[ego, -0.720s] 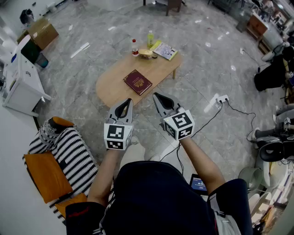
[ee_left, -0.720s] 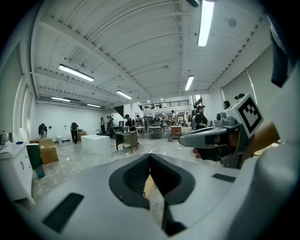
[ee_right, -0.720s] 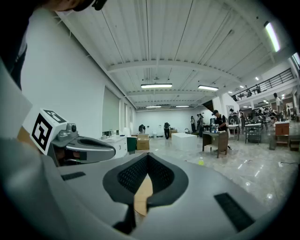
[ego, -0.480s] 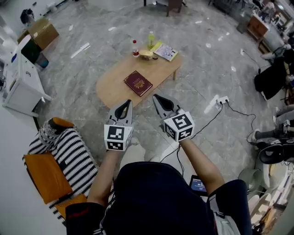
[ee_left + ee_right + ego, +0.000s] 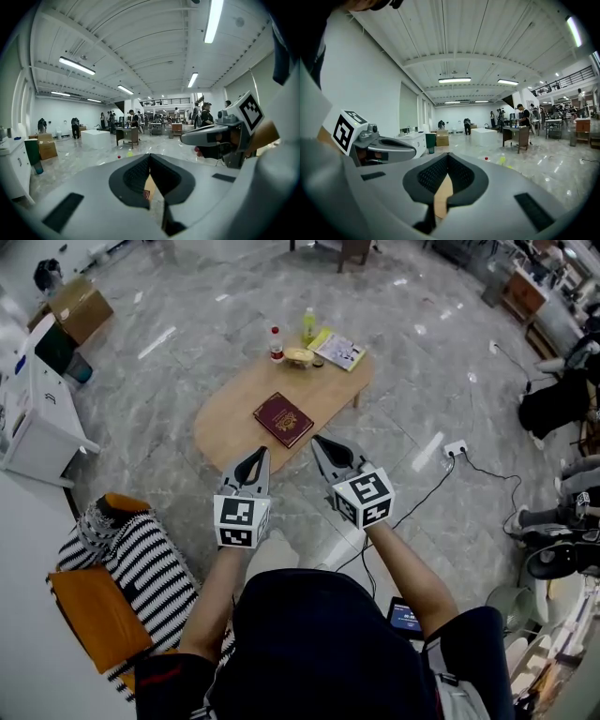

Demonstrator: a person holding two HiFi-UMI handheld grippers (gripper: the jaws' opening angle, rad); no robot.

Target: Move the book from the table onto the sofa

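A dark red book (image 5: pixel 282 419) lies flat on the oval wooden table (image 5: pixel 230 411), in the head view's upper middle. My left gripper (image 5: pixel 263 448) and right gripper (image 5: pixel 316 438) hover side by side just short of the table's near edge, both shut with nothing in them. In the left gripper view the jaws (image 5: pixel 149 156) meet at their tips, and a sliver of the table shows through the gap behind them. The right gripper view shows its jaws (image 5: pixel 448 155) the same way. The striped sofa (image 5: pixel 141 559) with orange cushions is at lower left.
Two bottles (image 5: pixel 276 339), a small bowl and a magazine (image 5: pixel 339 350) stand at the table's far end. A white cabinet (image 5: pixel 37 409) is at left, a cardboard box (image 5: pixel 77 306) beyond it. A power strip (image 5: pixel 455 445) and cable lie on the floor at right.
The view has shifted a little: the table and book sit slightly nearer the grippers, and the sofa has slid lower in the frame. Both grippers stay shut.
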